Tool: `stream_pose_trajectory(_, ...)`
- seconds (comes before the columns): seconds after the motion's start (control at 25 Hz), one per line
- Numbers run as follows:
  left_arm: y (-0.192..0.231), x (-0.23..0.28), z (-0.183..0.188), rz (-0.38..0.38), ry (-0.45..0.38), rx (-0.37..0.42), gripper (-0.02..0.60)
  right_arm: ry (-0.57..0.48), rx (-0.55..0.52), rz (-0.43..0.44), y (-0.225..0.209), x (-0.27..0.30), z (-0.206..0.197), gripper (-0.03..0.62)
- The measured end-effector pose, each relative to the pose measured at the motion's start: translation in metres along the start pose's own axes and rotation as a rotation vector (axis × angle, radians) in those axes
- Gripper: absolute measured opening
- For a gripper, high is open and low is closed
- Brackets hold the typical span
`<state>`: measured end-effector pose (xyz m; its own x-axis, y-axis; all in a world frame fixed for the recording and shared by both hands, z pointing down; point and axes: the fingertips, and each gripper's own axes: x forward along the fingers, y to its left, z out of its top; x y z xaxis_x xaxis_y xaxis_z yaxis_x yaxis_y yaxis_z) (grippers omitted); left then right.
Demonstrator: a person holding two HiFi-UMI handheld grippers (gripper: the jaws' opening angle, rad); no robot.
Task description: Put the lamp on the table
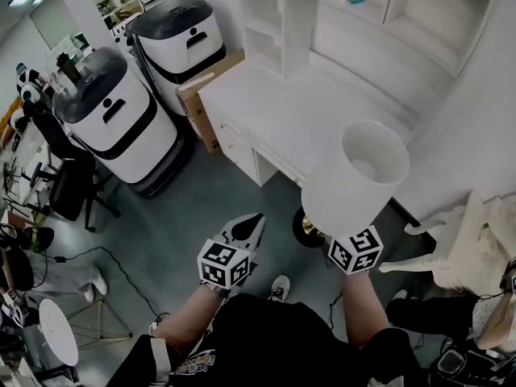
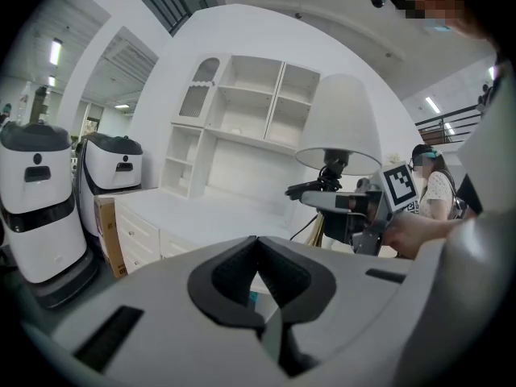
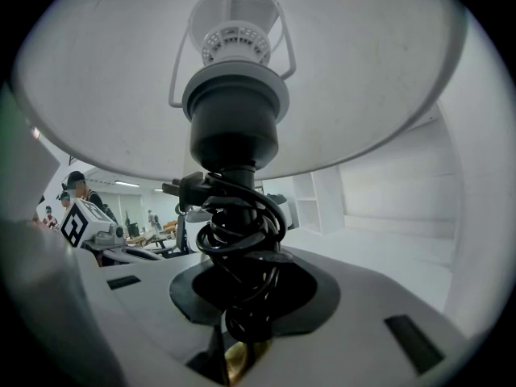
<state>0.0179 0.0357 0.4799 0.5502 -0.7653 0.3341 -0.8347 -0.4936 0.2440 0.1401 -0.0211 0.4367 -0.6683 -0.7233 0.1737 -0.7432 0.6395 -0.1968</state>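
We hold the lamp [image 1: 360,176] up in the air with our right gripper [image 3: 254,287]. Its jaws are closed around the thin middle part of the lamp, under the white shade. The black cord [image 3: 238,224] is wound round that same part, so the jaws squeeze the cord too. The lamp stands nearly straight up. Its round foot [image 1: 305,230] hangs over the gray floor, near the front of the table [image 1: 306,115] but not over it yet.

Our left gripper [image 1: 253,223] holds nothing. Its jaws are pressed together, and it floats beside the lamp, a little apart from it.

We think this is the carrying step. The lamp is picked up, but it is not on the table yet.

Next, we need to bring the lamp over the bare white top of the table, away from the shelves [image 1: 266,14] at the back. Then we should lower it slowly until the foot sits flat. Only then should the right jaws let go. The shade is big and the top is heavy, so the lamp could tip if we let go too soon.
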Motion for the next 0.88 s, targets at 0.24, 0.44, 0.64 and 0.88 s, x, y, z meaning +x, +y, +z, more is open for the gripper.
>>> stream_pose_trajectory(0.24, -0.005, 0.015, 0.008, -0.009, 0.011, 0.026, 0.008, -0.011, 0.015, -0.008, -0.017, 0.000, 0.003, 0.112)
stream_pose_trajectory(0.44, -0.005, 0.028, 0.015, -0.033, 0.026, 0.038, 0.008, -0.017, 0.024, -0.022, -0.026, 0.004, 0.006, 0.112)
stream_pose_trajectory(0.64, 0.005, 0.043, 0.021, -0.066, 0.031, 0.046, 0.008, -0.017, 0.023, -0.055, -0.036, 0.016, 0.008, 0.112)
stream_pose_trajectory(0.88, 0.034, 0.056, 0.028, -0.123, 0.038, 0.047, 0.008, -0.017, 0.028, -0.116, -0.039, 0.043, 0.010, 0.112)
